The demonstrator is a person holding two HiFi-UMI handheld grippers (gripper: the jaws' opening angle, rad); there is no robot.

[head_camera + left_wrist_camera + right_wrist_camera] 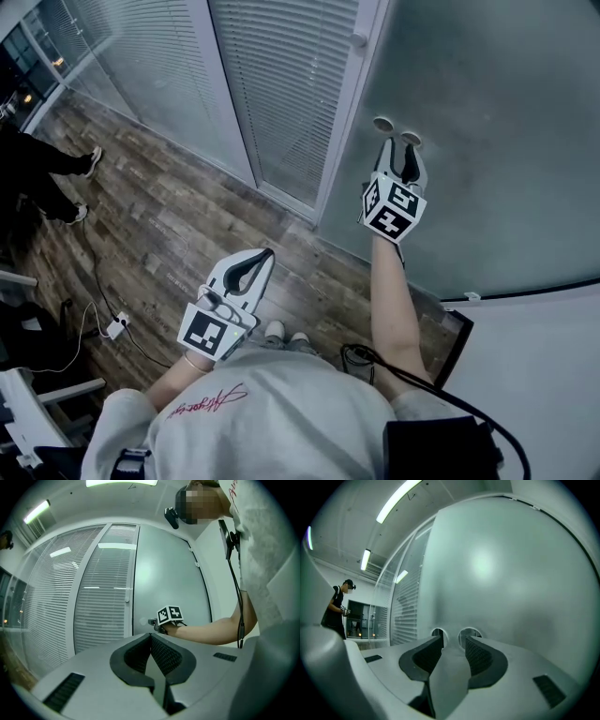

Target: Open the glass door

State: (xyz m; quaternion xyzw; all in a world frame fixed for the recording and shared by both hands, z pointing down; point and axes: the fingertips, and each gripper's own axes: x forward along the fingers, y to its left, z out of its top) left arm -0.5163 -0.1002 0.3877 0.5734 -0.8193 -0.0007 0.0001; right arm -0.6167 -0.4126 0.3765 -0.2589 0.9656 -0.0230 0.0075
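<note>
Jaws of right gripper (397, 141) apart, empty, at glass door (487, 141); left gripper (265, 253) jaws together; red shirt script (208, 401) unreadable.

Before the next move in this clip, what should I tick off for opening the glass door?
1. The right gripper is open: ok. Its jaws stand apart with nothing between them.
2. The right gripper is aimed at the two discs on the door: ok. They sit just past its fingertips.
3. Grip on a disc: not ok. The pads press on nothing.
4. The left gripper is out of the way: ok. It is shut, empty and held back from the door.
5. Door unlatched: cannot tell.
</note>
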